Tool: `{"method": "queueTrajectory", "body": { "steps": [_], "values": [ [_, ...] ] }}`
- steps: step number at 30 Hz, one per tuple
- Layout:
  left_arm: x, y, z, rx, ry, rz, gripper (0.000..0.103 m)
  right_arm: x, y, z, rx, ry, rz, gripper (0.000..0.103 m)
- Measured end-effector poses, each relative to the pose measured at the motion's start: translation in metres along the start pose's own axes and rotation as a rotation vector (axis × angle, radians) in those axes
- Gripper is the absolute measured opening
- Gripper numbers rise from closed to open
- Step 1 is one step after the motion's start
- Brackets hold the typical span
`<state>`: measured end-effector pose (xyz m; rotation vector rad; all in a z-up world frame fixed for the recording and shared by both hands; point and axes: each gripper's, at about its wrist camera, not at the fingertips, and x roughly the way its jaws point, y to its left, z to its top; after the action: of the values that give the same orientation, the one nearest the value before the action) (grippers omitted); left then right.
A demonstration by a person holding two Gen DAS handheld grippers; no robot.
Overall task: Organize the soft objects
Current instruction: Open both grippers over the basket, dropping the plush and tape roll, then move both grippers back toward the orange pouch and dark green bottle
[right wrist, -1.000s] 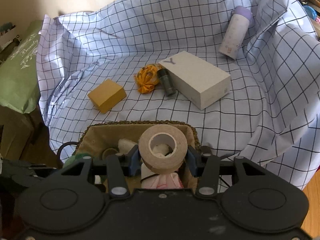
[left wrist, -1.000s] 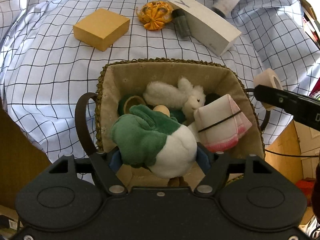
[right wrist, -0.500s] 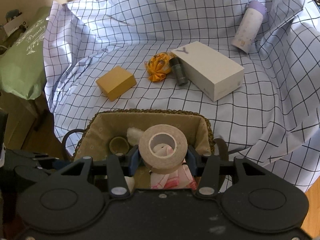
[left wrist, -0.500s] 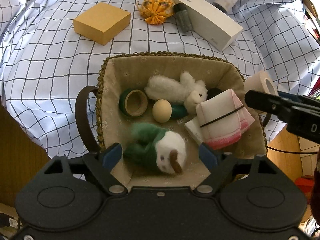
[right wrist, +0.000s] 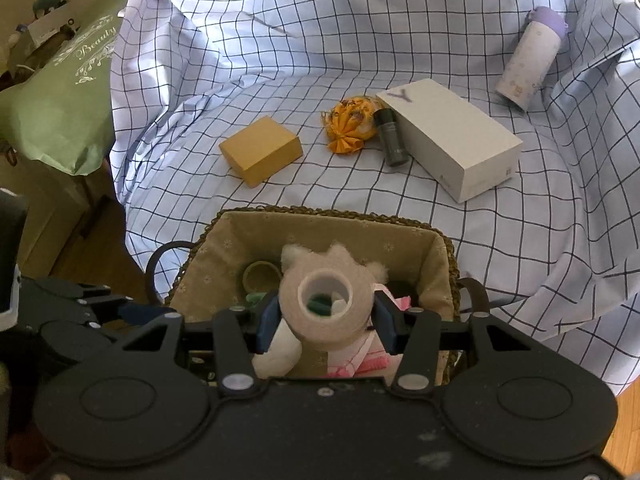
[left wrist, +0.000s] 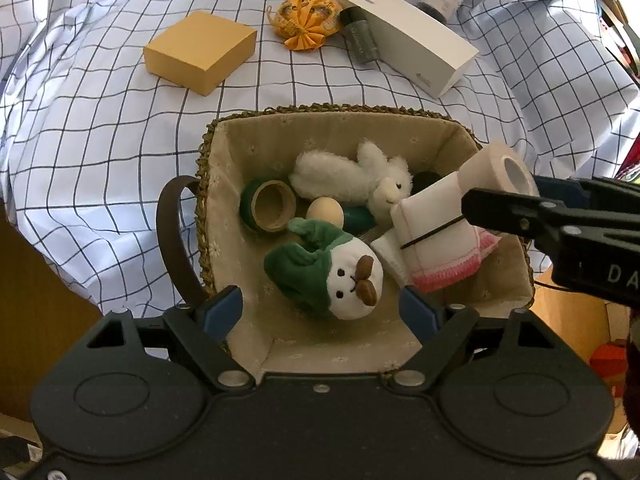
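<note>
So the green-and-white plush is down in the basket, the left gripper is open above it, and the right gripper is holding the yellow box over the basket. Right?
Not quite. The right gripper holds a roll of tape, not the yellow box, which lies on the checked cloth beyond the basket; the right wrist view shows it. The rest stands: the green-and-white plush lies in the basket, left gripper open.

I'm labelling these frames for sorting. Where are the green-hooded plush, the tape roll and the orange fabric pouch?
green-hooded plush (left wrist: pixel 326 276): left wrist view, on its hood beside the white face.
tape roll (right wrist: pixel 326 318): right wrist view, on its front face below the core.
orange fabric pouch (right wrist: pixel 352 122): right wrist view, on its gathered middle.
</note>
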<state>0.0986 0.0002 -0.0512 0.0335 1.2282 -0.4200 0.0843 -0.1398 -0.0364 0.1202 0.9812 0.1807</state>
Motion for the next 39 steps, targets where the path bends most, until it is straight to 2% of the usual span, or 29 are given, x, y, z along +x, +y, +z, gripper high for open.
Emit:
{"method": "queueTrajectory", "body": {
  "steps": [22,31,39],
  "values": [
    [-0.004,-0.008,0.007,0.030,0.008,-0.002,0.082,0.004,-0.010,0.013,0.029,-0.008,-0.019,0.053],
    [-0.010,-0.004,0.028,0.047,-0.045,0.036,0.082,0.014,-0.019,0.026,0.049,-0.025,-0.046,0.055],
    [-0.005,0.001,0.059,0.078,-0.109,0.108,0.082,0.033,-0.036,0.059,0.077,-0.088,-0.113,0.057]
  ]
}}
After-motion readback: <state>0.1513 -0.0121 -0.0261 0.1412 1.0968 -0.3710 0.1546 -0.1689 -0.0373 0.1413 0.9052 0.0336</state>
